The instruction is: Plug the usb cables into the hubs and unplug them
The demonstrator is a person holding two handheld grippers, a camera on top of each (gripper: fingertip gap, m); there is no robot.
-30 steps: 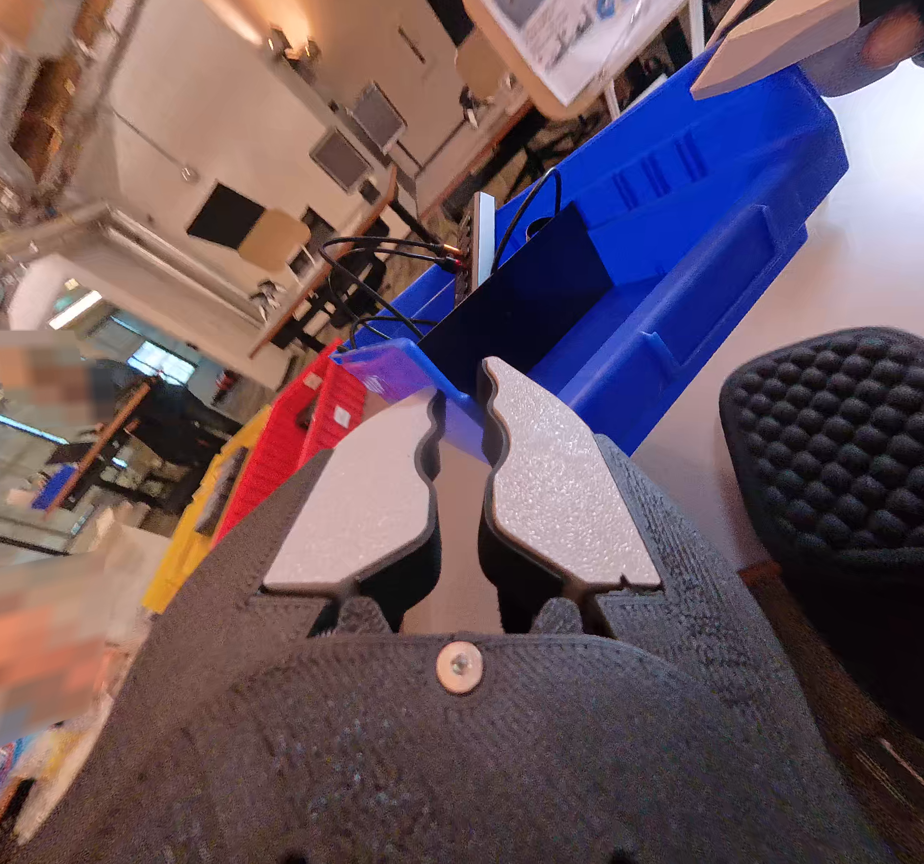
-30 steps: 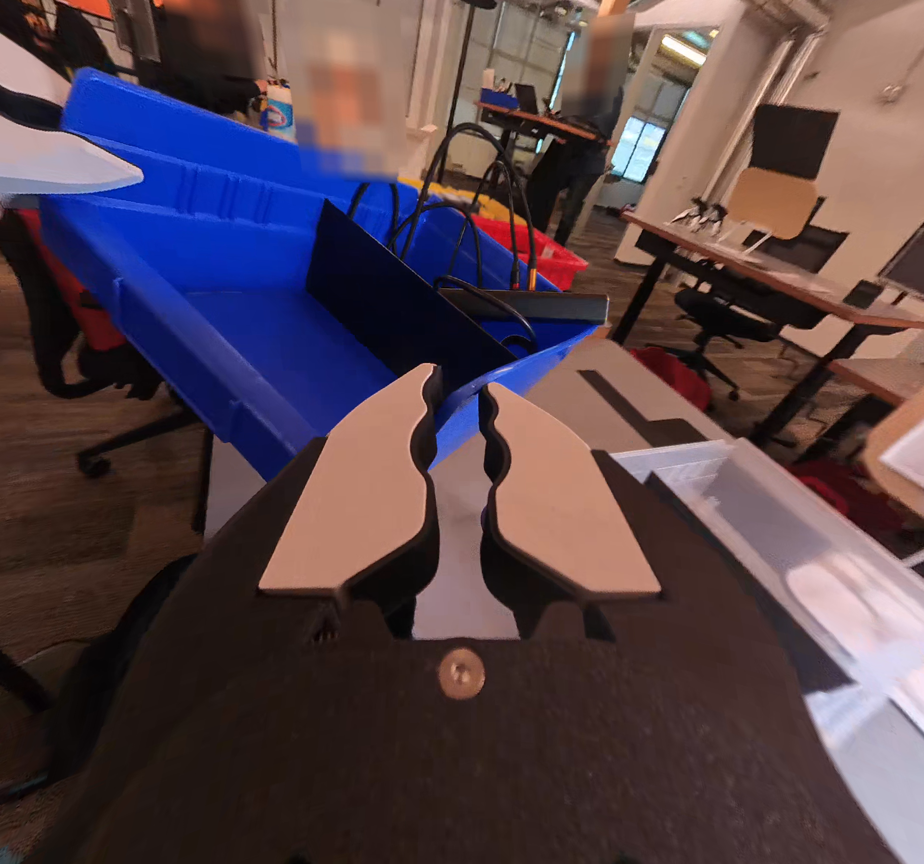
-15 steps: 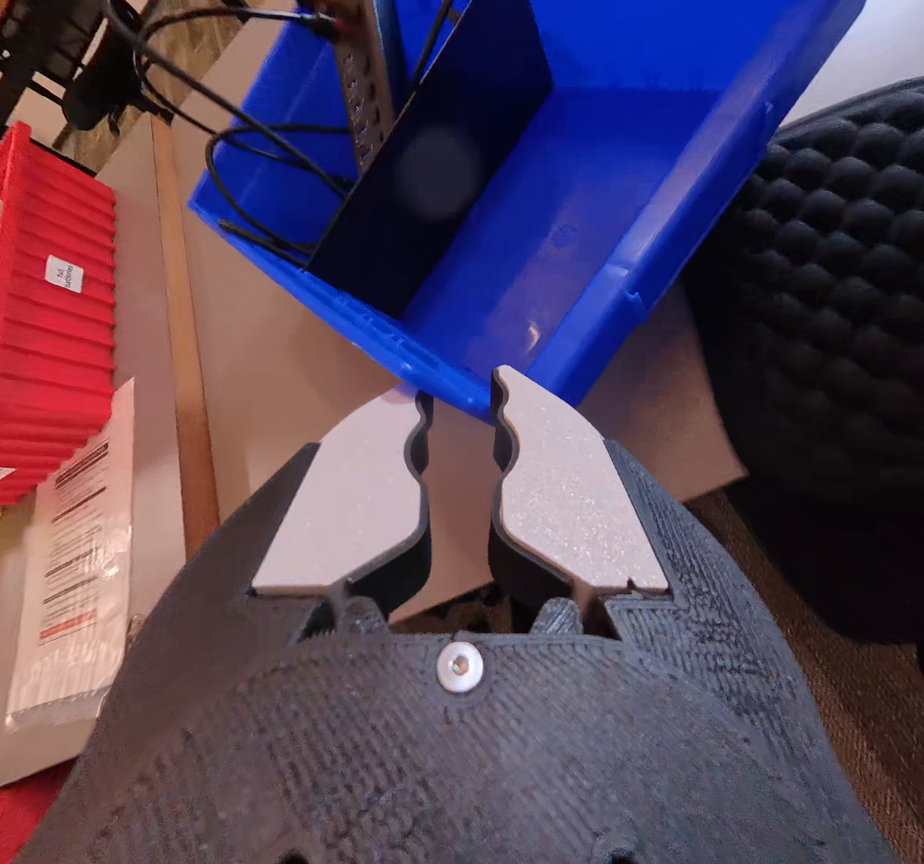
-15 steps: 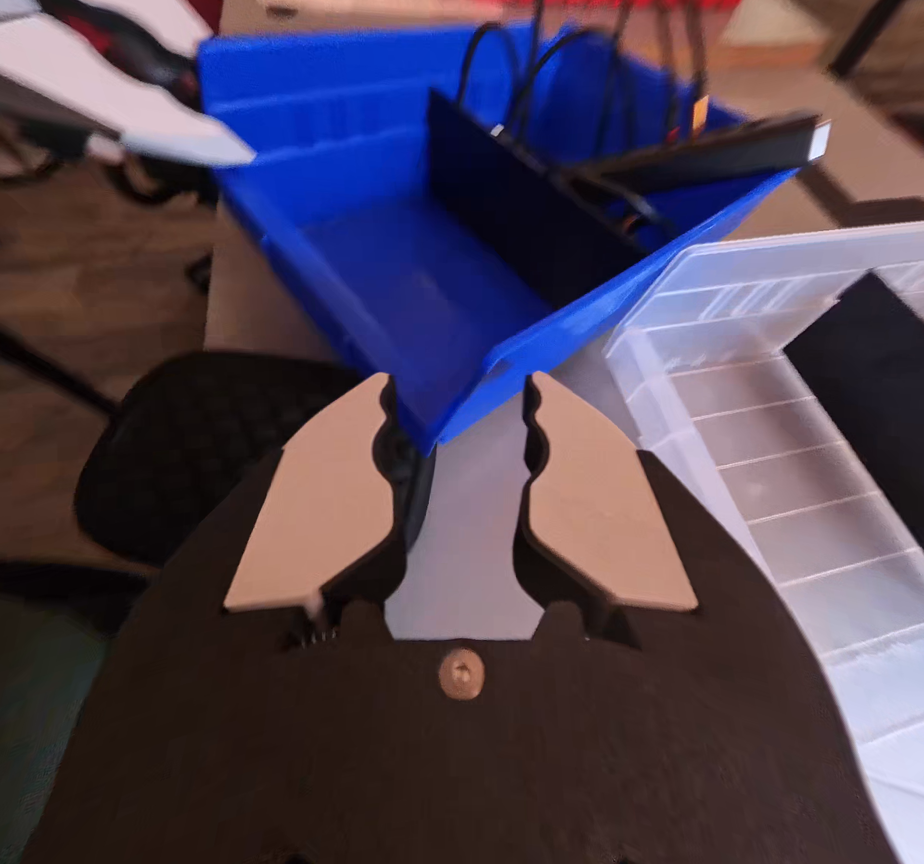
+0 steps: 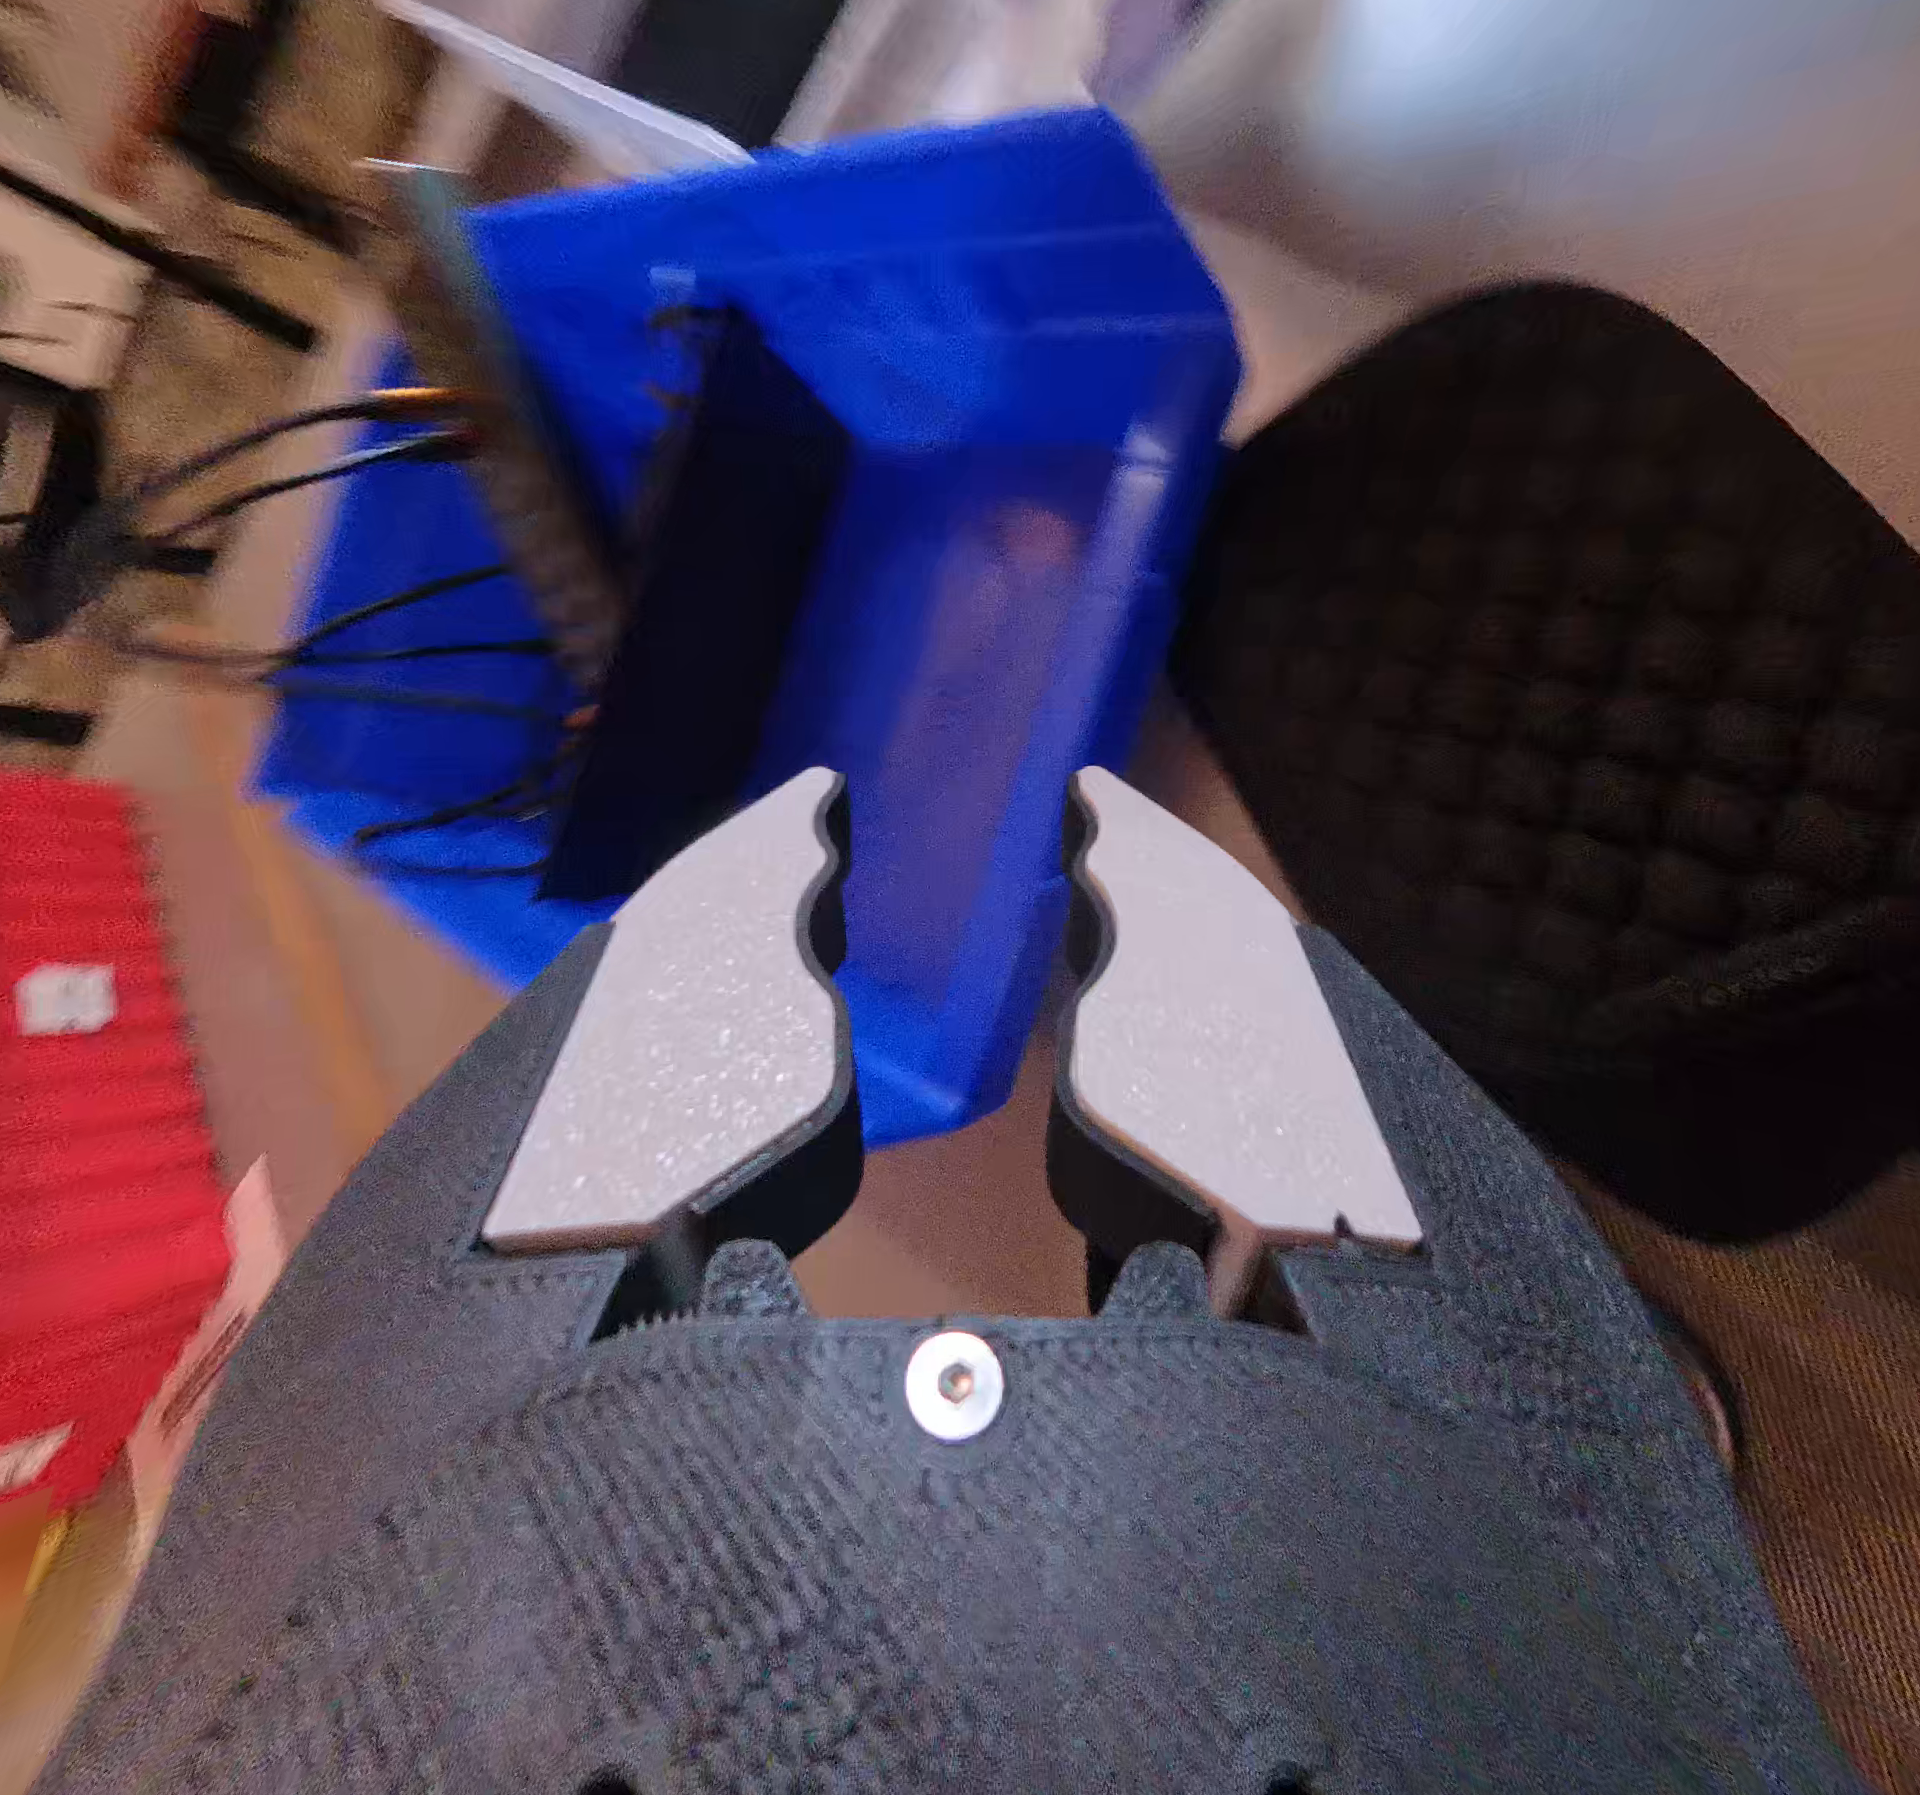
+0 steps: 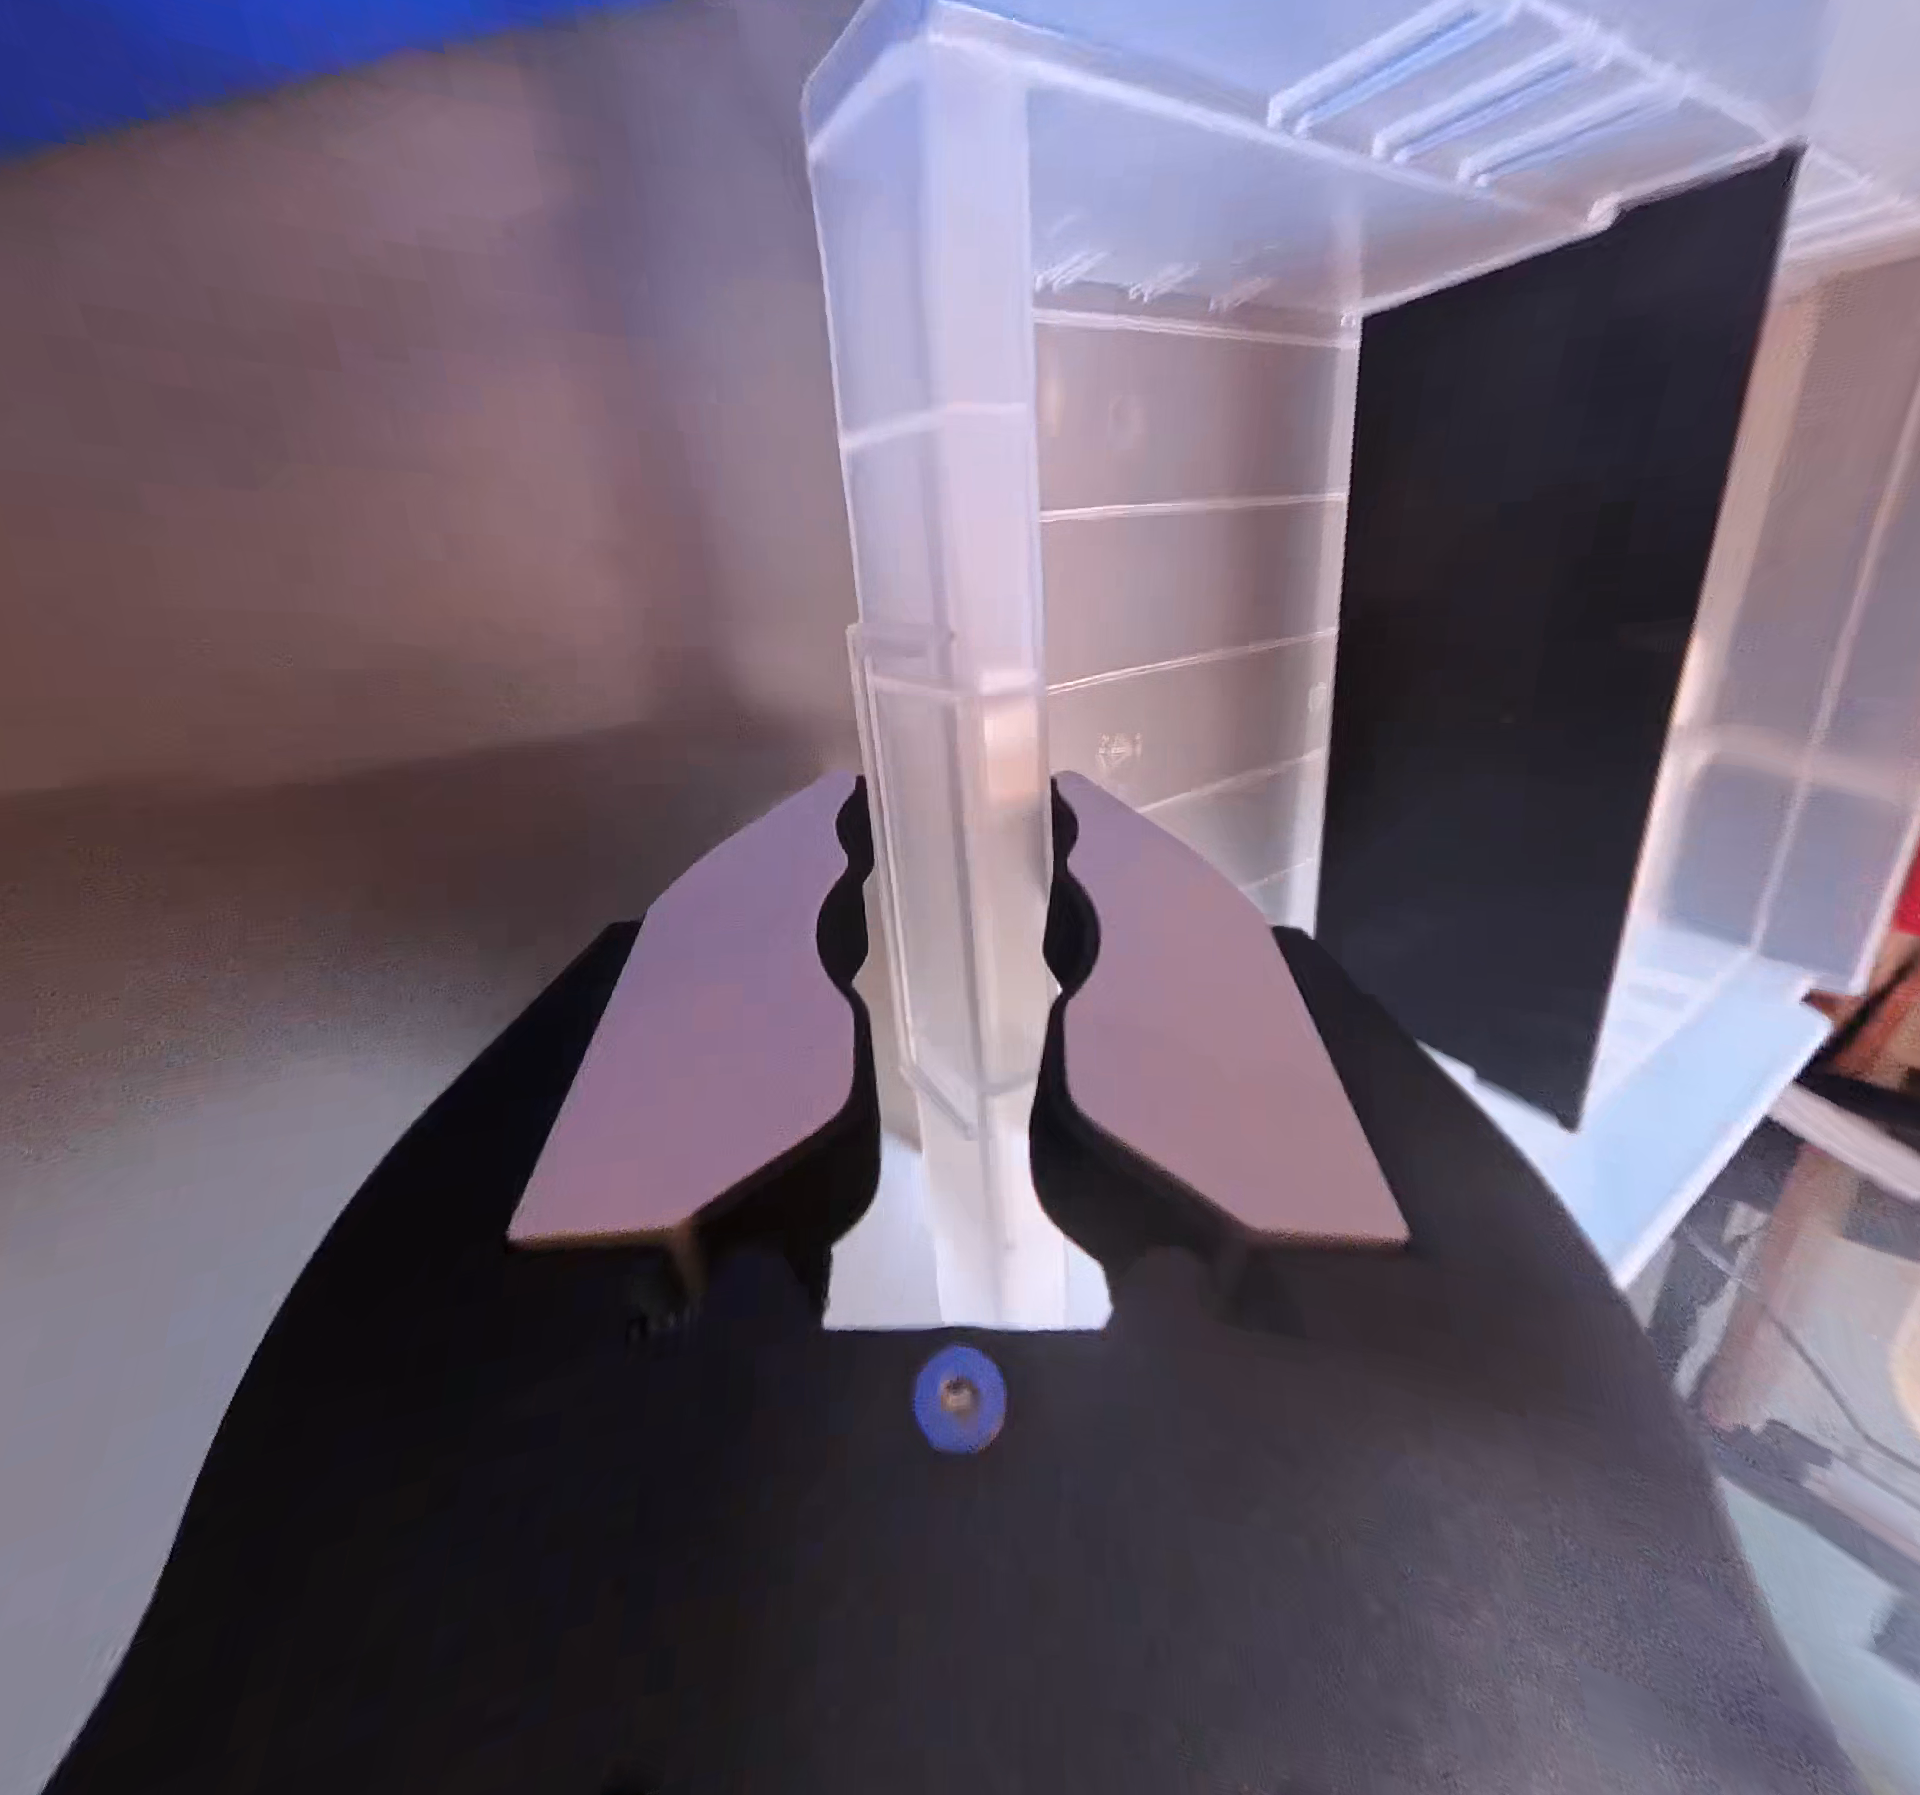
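Pale table [image 6: 312, 519], smooth and matte, carries the containers in both views; both views are motion-blurred.

Item 1. Blue bin [image 5: 935, 374], plastic, open-topped, seen from its near corner in the left wrist view. A dark divider panel [image 5: 717, 623] stands upright across it. The compartment on the near side of the panel shows nothing in it. On the far side a long grey hub [image 5: 520, 457] leans against the panel, with several black usb cables [image 5: 395, 602] running out to the left over the bin's edge; whether each is plugged in cannot be told through the blur.

Item 2. Clear organiser box [image 6: 1195, 415], translucent plastic, ribbed into rows of small compartments, beside the blue bin. A black flat panel [image 6: 1538, 644] lies in it; the visible compartments look bare otherwise.

Item 3. Black chair seat [image 5: 1558, 706], dimpled cushion, just right of the blue bin.

Item 4. Red bin [image 5: 94, 1070], ribbed side, with a small white sticker, at the left edge.

Item 5. Left claw [image 5: 956, 789], grey pads, jaws parted moderately, astride the near corner of the blue bin and not closed on it; holding nothing.

Item 6. Right claw [image 6: 956, 789], jaws parted moderately, one either side of the clear box's near wall and latch tab; whether the pads press the wall cannot be told.
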